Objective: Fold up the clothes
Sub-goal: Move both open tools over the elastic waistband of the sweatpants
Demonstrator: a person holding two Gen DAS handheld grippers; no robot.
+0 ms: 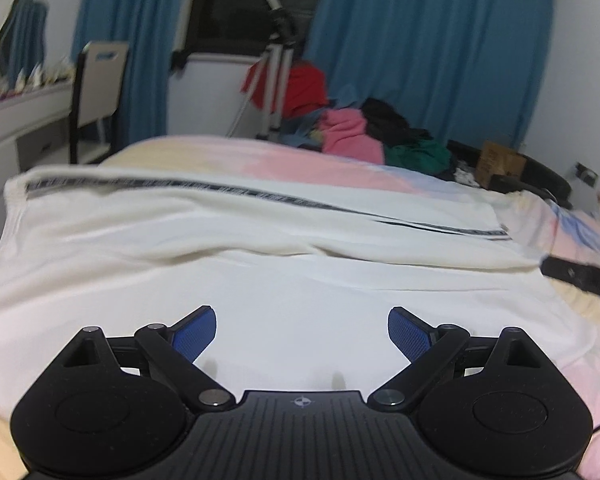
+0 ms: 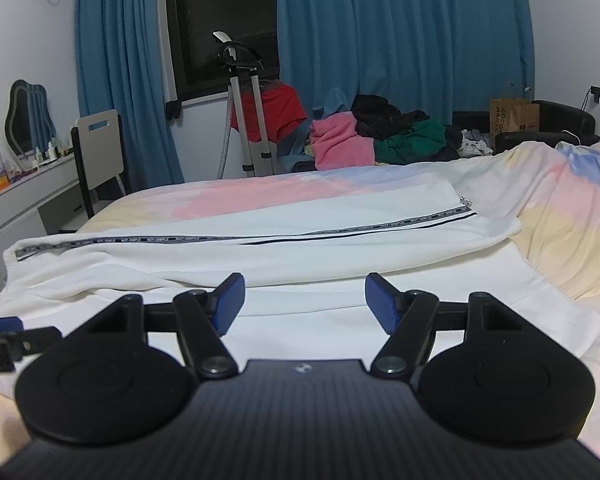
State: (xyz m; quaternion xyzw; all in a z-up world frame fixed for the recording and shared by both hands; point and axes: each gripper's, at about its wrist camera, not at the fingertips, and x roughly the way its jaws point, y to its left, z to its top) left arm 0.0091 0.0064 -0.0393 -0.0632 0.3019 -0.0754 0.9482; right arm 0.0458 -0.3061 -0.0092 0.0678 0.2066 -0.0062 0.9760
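A white garment (image 1: 260, 264) with a black lettered stripe lies spread flat on the bed; it also shows in the right wrist view (image 2: 300, 248). My left gripper (image 1: 302, 334) is open and empty, low over the garment's near part. My right gripper (image 2: 304, 304) is open and empty, just above the garment's near edge. The right gripper's body shows at the right edge of the left wrist view (image 1: 580, 276). The left gripper's body shows at the left edge of the right wrist view (image 2: 4, 344).
The bed has a pastel pink, yellow and blue cover (image 2: 560, 232). A pile of pink, black, green and red clothes (image 2: 360, 136) lies beyond the bed's far side, by a tripod stand (image 2: 248, 120). A desk and chair (image 2: 96, 152) stand at the left. Blue curtains hang behind.
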